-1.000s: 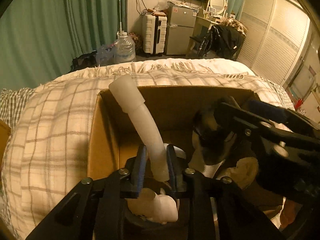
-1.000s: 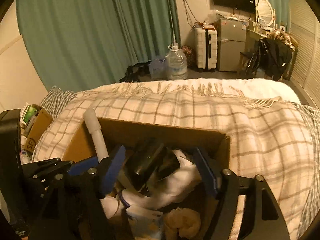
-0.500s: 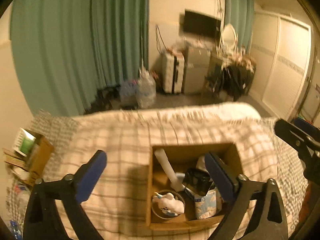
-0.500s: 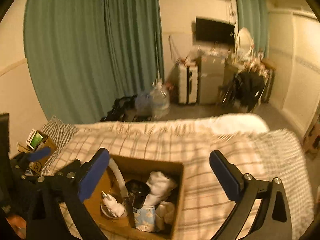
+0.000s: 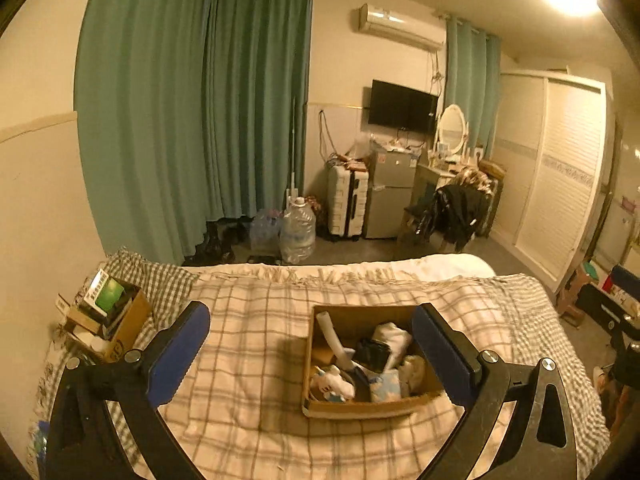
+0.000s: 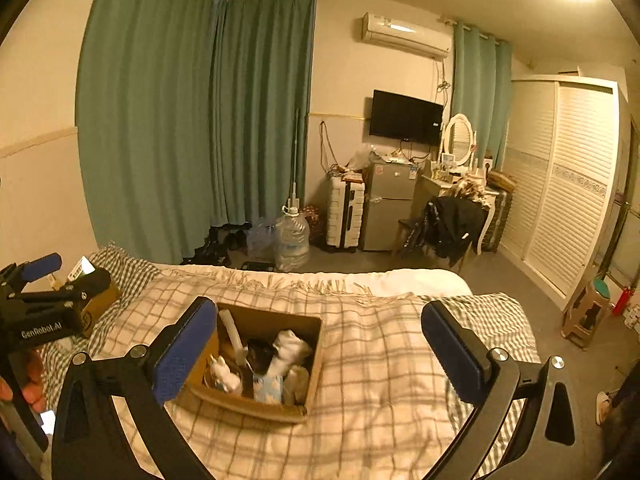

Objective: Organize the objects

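Several objects already packed in the box, both grippers empty

Several objects are seen packed inside the box (image 5: pixel 362 408), which stands on the plaid blanket (image 5: pixel 256 360) of the bed. A white tube (image 5: pixel 334 338) is leaned against the left inner wall and rises a little above the rim. Beside it a black pouch (image 5: pixel 374 354), a white cloth (image 5: pixel 392 336), a small white figure (image 5: pixel 332 384) and a blue-and-white packet (image 5: pixel 386 386) are crowded together; what lies under them cannot be told. The same box (image 6: pixel 256 402) is shown in the right wrist view with the same filling, the tube (image 6: pixel 234 336) being upright at its left side.

The left gripper (image 5: pixel 316 356) is held above the bed with its jaws spread wide, and nothing is pinched between them. The right gripper (image 6: pixel 320 354) is spread in the same way and is also empty. Both are kept well apart from the box.

On the blanket around the box no loose object is noticed. A second carton (image 5: pixel 116 322) with books is placed at the left edge of the bed, near a checked pillow (image 5: pixel 160 280); whether it belongs to the task cannot be told.

It is judged that the collecting is nearly or fully done. If something is left, it is probably only a neater arrangement inside the box, since the tube sticks out.
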The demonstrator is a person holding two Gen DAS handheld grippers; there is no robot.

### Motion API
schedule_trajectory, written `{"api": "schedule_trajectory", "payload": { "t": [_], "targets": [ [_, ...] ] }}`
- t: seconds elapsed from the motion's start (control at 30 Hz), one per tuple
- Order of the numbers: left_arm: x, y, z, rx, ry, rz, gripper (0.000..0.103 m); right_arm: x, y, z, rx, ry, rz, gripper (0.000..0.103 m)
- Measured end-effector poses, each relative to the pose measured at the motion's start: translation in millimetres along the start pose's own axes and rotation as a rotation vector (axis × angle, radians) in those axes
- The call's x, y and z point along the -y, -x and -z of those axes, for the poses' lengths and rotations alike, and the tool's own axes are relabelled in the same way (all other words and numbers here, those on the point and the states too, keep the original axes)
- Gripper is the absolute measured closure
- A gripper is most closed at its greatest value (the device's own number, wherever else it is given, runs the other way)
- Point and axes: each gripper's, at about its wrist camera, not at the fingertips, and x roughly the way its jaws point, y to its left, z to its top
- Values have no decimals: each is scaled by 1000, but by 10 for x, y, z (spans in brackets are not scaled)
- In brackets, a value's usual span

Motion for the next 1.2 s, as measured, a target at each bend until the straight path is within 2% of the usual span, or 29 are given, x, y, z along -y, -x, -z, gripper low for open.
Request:
{"api": "schedule_trajectory", "payload": {
  "t": [0.23,0.37,0.47,0.53,0.67,0.87,1.0,1.2],
  "targets": [
    [99,307,481,85,25,-22,0,-18,323,483,47,22,11,0],
    [117,285,787,127,47,-44,0,-6,227,777,70,12,18,0],
    [134,221,1053,149,30,-102,0,-44,79,1034,99,66,50,0],
    [131,126,1250,137,25,-129,0,-95,-2,1224,122,106,73,0],
    [119,-64,1516,72,15,-147,0,-41,-207,1526,87,64,25,0],
    [188,-111,1686,52,5,-129,0,-21,-351,1636,56,55,5,0],
    [290,-85,1704,65,-28,-109,0,31,-385,1648,41,30,-3,0],
    [341,-69,1710,64,-26,-84,0,33,-384,1656,38,29,-4,0]
  ]
}}
